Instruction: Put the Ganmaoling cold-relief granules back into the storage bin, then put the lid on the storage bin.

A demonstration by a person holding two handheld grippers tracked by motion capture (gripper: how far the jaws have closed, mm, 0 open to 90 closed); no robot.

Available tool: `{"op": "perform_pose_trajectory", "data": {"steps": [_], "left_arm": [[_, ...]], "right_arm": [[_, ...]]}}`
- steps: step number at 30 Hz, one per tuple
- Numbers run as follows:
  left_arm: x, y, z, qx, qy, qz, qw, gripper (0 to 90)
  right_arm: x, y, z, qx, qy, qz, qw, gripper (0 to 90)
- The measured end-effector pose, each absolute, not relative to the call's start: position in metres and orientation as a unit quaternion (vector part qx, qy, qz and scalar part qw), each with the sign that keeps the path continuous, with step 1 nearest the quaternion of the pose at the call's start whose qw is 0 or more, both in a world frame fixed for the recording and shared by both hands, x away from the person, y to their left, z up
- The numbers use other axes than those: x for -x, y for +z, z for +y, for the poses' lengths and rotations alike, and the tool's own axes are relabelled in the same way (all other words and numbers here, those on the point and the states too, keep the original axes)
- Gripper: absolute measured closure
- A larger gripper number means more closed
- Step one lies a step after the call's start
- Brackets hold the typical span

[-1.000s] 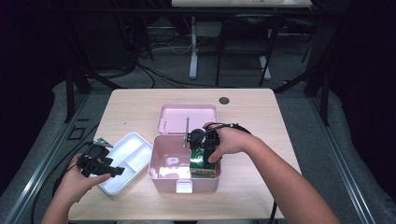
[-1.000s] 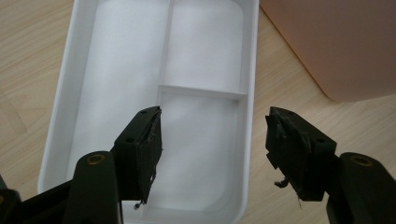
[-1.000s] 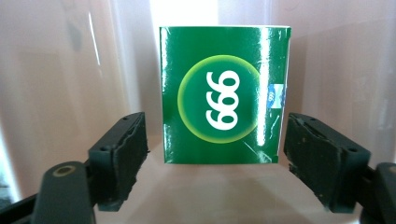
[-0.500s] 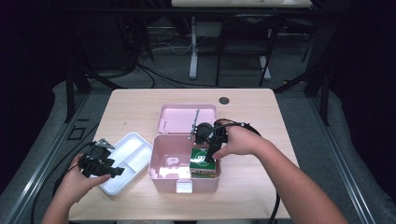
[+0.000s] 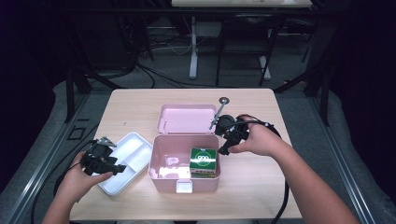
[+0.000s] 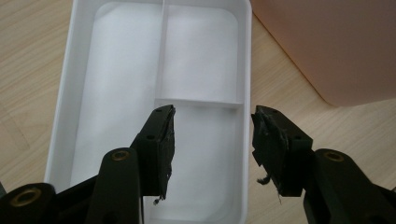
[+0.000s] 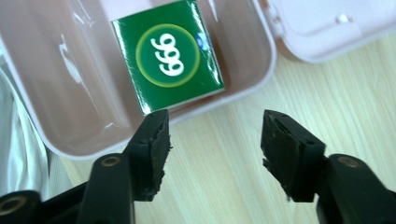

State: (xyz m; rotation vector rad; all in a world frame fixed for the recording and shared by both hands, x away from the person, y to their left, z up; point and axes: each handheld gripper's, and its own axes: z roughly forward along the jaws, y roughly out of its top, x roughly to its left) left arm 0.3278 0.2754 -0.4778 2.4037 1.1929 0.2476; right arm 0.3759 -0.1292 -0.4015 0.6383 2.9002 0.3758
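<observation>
Between the right gripper's (image 7: 212, 156) parted jaws lay nothing but bare wooden table (image 7: 224, 186); they had just been narrowing, yet they pressed on no object and the tool stood empty. Just beyond its fingertips sat the near wall of the pink box (image 7: 243, 91), and inside that box, flat on the floor against that wall, lay the green carton (image 7: 169, 56), apart from the jaws. Farther off, past the box's rim, the open lid (image 7: 327, 28) rested flat on the table. From the high view the right gripper (image 5: 227, 140) hung beside the box's right edge, clear of the carton (image 5: 203, 161). Across the box, the left gripper (image 6: 212, 140) hovered over the white divided tray (image 6: 65, 93), its jaws also just drawn somewhat together but with only empty tray beneath them. Judging by this, the carton seemed already placed and released; what probably remained was setting the tray into the box and shutting the lid.
</observation>
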Motion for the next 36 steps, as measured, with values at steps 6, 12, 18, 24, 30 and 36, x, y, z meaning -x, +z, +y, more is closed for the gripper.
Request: {"op": "perform_pose_trajectory", "data": {"steps": [6,12,18,24,30,36], "left_arm": [[-0.334,-0.476,0.275,-0.881,0.088,0.423,0.192,47.7],[-0.343,-0.476,0.276,-0.885,0.070,0.419,0.191,48.4],[-0.351,-0.471,0.280,-0.880,0.067,0.429,0.191,54.0],[-0.358,-0.467,0.284,-0.881,0.060,0.434,0.180,54.6],[-0.364,-0.469,0.281,-0.885,0.067,0.433,0.156,54.5],[-0.371,-0.478,0.273,-0.889,0.062,0.435,0.127,57.0]], "right_arm": [[-0.371,-0.404,-0.137,-0.221,0.120,0.964,0.086,43.9],[-0.363,-0.404,-0.141,-0.220,0.121,0.964,0.092,44.4],[-0.362,-0.407,-0.147,-0.230,0.121,0.961,0.091,43.6],[-0.365,-0.411,-0.154,-0.246,0.119,0.958,0.087,42.4],[-0.366,-0.414,-0.161,-0.268,0.128,0.951,0.084,40.3],[-0.365,-0.417,-0.163,-0.270,0.121,0.950,0.097,39.7]]}}
